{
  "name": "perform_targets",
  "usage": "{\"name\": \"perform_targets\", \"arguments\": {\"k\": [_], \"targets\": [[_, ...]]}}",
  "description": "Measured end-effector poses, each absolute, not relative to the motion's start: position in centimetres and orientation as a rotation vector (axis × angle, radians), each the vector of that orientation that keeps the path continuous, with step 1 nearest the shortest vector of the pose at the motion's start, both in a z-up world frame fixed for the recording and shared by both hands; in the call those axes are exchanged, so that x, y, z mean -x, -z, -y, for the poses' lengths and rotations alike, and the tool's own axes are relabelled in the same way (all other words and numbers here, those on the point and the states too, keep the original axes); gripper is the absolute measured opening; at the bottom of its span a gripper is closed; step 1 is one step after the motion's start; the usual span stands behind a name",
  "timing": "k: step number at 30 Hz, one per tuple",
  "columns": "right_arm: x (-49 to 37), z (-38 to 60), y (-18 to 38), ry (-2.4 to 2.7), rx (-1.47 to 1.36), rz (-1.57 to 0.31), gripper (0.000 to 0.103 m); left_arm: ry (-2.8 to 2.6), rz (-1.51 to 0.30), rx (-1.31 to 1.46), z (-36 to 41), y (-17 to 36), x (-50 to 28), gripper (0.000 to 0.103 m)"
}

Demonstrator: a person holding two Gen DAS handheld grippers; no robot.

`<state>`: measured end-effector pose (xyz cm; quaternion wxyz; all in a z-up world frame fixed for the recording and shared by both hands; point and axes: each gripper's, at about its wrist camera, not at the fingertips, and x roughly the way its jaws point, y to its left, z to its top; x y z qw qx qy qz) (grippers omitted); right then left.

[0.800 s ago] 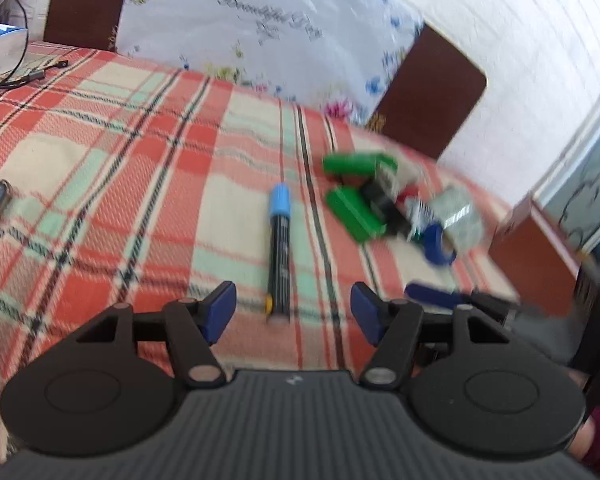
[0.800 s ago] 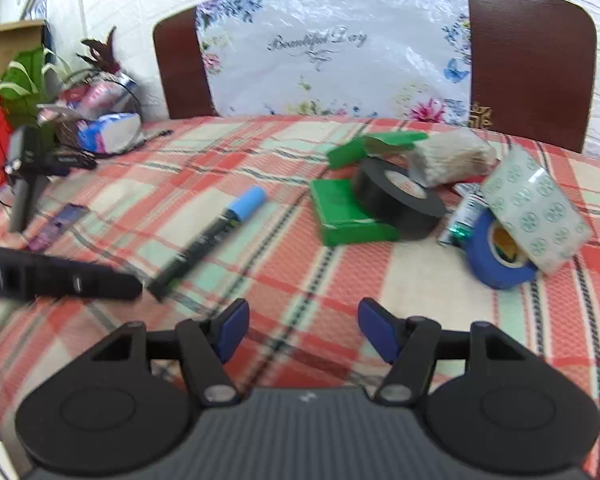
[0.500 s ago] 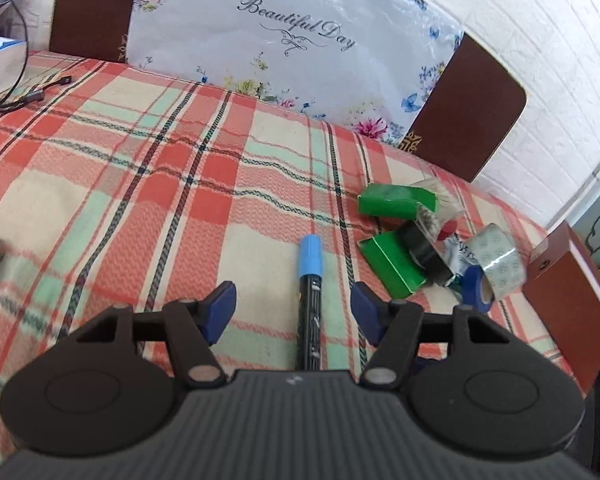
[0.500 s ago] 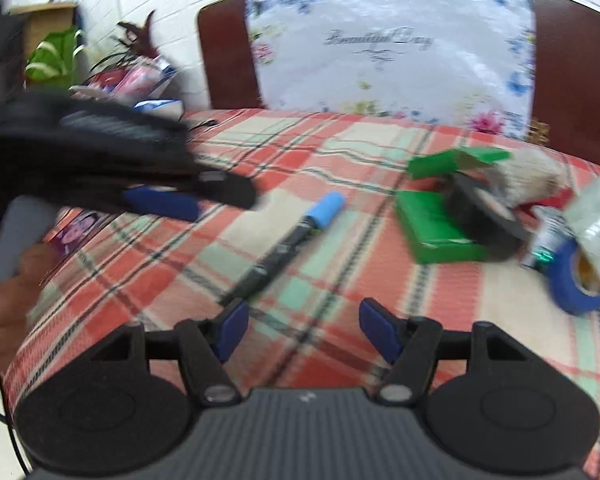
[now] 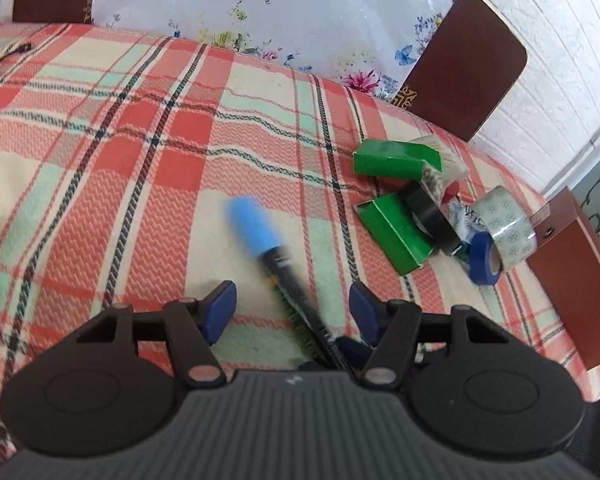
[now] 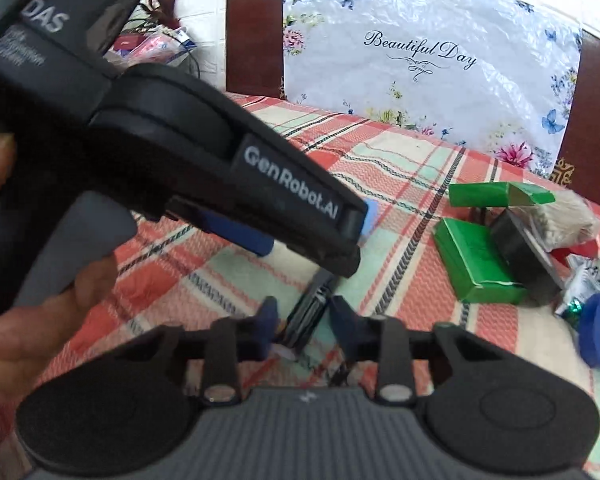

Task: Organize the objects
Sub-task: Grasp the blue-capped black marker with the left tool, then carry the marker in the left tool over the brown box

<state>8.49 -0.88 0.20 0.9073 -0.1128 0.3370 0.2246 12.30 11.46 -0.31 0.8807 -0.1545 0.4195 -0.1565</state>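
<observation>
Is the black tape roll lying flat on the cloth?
No, the black tape roll stands on edge, leaning on the green box.

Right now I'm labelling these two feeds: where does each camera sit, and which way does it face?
Left wrist: on the left gripper, facing across the plaid tablecloth; its open fingers straddle the marker.
Right wrist: on the right gripper, facing likewise; its fingers closed on the marker, left gripper and left hand in front.
Shared: marker, green box, blue tape.

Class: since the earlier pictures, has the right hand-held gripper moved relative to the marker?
Yes. The right hand-held gripper has advanced to the marker, its fingers now straddling the barrel; earlier the marker lay well ahead, left of the green box.
</observation>
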Motion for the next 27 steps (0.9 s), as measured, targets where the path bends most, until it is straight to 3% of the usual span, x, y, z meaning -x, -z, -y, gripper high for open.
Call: {"name": "perform_targets", "arguments": {"k": [7, 11, 27], "targets": [[-7.9, 3.2, -0.6, -0.496, 0.054, -0.762, 0.018, 0.323, -0.857, 0.528, -12.3, 1.1, -11.5, 0.045], [-8.9, 4.9, -0.7, -0.492, -0.092, -0.801, 0.018, 0.351, -0.893, 0.638, -13.2, 2.0, -12.5, 0.022], [-10.0, 3.9, -1.4, -0.477, -0.056, -0.756, 0.018, 0.408, -0.832, 0.722, -14.9, 2.0, -13.2, 0.018]]}}
